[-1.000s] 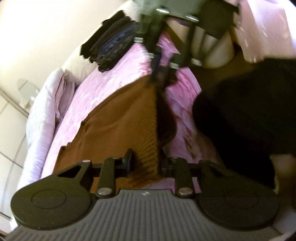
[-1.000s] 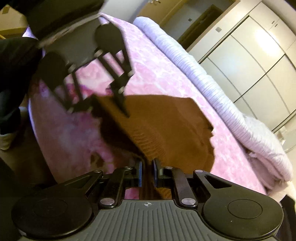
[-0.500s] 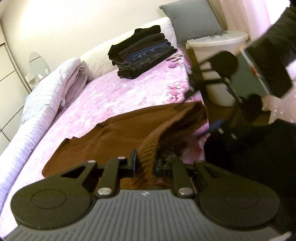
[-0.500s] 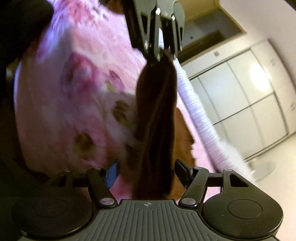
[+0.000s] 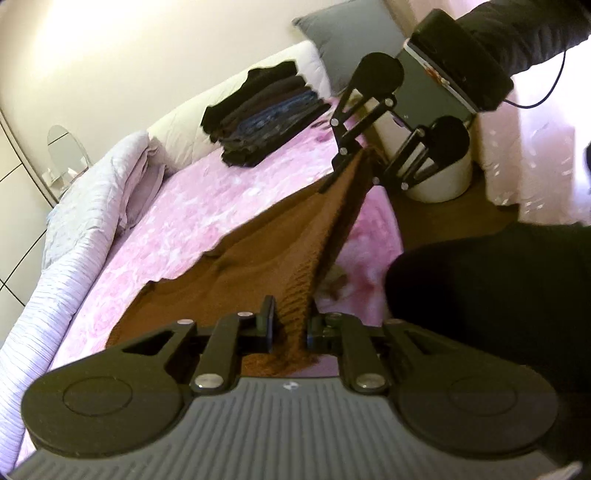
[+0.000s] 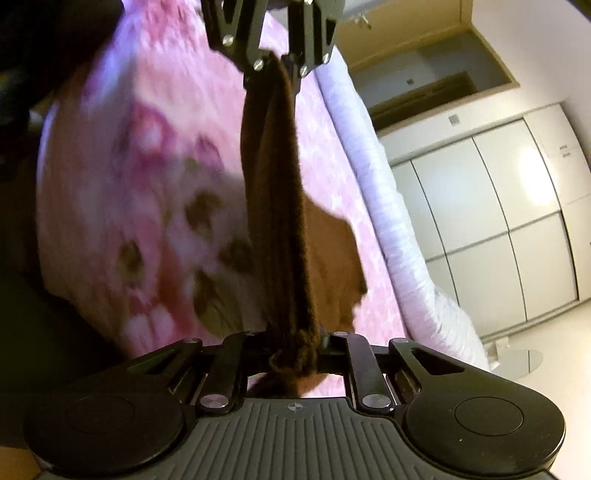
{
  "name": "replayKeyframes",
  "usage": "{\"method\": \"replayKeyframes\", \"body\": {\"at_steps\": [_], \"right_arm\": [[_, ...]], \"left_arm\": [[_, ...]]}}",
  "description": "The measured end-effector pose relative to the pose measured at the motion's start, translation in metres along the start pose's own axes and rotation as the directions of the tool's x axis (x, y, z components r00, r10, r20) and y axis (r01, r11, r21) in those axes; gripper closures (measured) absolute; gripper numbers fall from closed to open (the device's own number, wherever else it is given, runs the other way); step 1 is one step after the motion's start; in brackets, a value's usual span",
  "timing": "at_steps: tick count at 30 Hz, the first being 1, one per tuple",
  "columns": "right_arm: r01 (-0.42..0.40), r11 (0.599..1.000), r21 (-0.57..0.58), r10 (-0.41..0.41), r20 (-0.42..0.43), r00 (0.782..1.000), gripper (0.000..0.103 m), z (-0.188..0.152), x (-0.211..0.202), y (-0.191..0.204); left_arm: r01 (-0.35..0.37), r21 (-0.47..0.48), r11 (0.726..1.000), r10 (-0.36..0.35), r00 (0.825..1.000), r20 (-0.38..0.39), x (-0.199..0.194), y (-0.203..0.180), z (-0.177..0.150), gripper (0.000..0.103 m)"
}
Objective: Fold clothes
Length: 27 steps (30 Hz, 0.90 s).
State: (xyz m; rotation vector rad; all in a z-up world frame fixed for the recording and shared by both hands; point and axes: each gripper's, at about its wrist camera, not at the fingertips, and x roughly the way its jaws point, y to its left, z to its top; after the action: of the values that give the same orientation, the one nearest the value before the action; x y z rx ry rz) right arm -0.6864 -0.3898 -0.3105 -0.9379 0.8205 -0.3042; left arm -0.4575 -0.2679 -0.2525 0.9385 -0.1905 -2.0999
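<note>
Right now the brown knitted sweater (image 5: pixel 258 266) is half lifted off the bed (image 5: pixel 177 221), its ribbed hem pulled taut in a straight line between the two grippers while the rest of the body trails flat across the pink floral cover toward the far side. The left gripper (image 5: pixel 290 326) has the near end of that hem between its jaws, which are closing onto the knit; the right gripper (image 6: pixel 295 341) has the other end bunched between its fingers, jaws likewise drawing in on the fabric, so each pinches a corner of the hem. Both ends hang above the bed's near edge, beside the person's dark-clothed leg (image 5: pixel 498 295).

As for progress, I'd judge this garment is only at the start of its fold: the hem is raised and stretched, yet nothing has been laid over on itself, and the sleeves look to be still spread on the cover. Carrying the hem across toward the shoulders seems the likely next step.

Further out, a stack of folded dark clothes (image 5: pixel 262 118) sits by the head end, near the grey pillow (image 5: pixel 351 33), which suggests several pieces are already finished. A rolled lilac duvet (image 5: pixel 85 206) lines the far edge.
</note>
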Motion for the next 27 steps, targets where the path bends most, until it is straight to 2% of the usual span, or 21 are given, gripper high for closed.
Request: {"method": "replayKeyframes", "body": {"at_steps": [6, 9, 13, 17, 21, 24, 26, 27], "right_arm": [[-0.121, 0.990, 0.069, 0.119, 0.039, 0.992, 0.090, 0.035, -0.079, -0.001], [-0.127, 0.988, 0.088, 0.123, 0.056, 0.991, 0.090, 0.047, -0.102, -0.019], [-0.076, 0.993, 0.094, 0.068, 0.086, 0.994, 0.089, 0.054, -0.098, -0.067], [-0.075, 0.989, 0.125, 0.063, 0.100, 0.993, 0.089, 0.042, -0.046, -0.129], [-0.125, 0.973, 0.193, 0.112, 0.078, 0.991, 0.089, 0.014, 0.052, -0.182], [-0.187, 0.945, 0.267, 0.180, 0.052, 0.982, 0.089, -0.010, 0.131, -0.194], [-0.240, 0.914, 0.327, 0.243, 0.031, 0.970, 0.089, -0.024, 0.174, -0.191], [-0.266, 0.898, 0.350, 0.278, 0.018, 0.960, 0.089, -0.030, 0.192, -0.185]], "left_arm": [[0.076, -0.111, 0.991, -0.067, 0.994, 0.081, -0.066, -0.016, 0.013, 0.091], [0.072, -0.164, 0.984, -0.052, 0.991, 0.124, -0.079, 0.009, 0.022, 0.091], [0.040, -0.245, 0.969, 0.001, 0.986, 0.168, -0.072, 0.069, 0.033, 0.090], [0.017, -0.382, 0.924, 0.046, 0.987, 0.157, -0.029, 0.149, 0.028, 0.089], [-0.006, -0.546, 0.838, 0.072, 0.992, 0.101, 0.036, 0.222, -0.003, 0.089], [-0.023, -0.638, 0.769, 0.056, 0.998, 0.031, 0.091, 0.252, -0.037, 0.089], [-0.020, -0.687, 0.726, 0.016, 1.000, -0.012, 0.121, 0.258, -0.062, 0.089], [-0.021, -0.700, 0.714, -0.008, 0.999, -0.038, 0.136, 0.257, -0.074, 0.089]]}}
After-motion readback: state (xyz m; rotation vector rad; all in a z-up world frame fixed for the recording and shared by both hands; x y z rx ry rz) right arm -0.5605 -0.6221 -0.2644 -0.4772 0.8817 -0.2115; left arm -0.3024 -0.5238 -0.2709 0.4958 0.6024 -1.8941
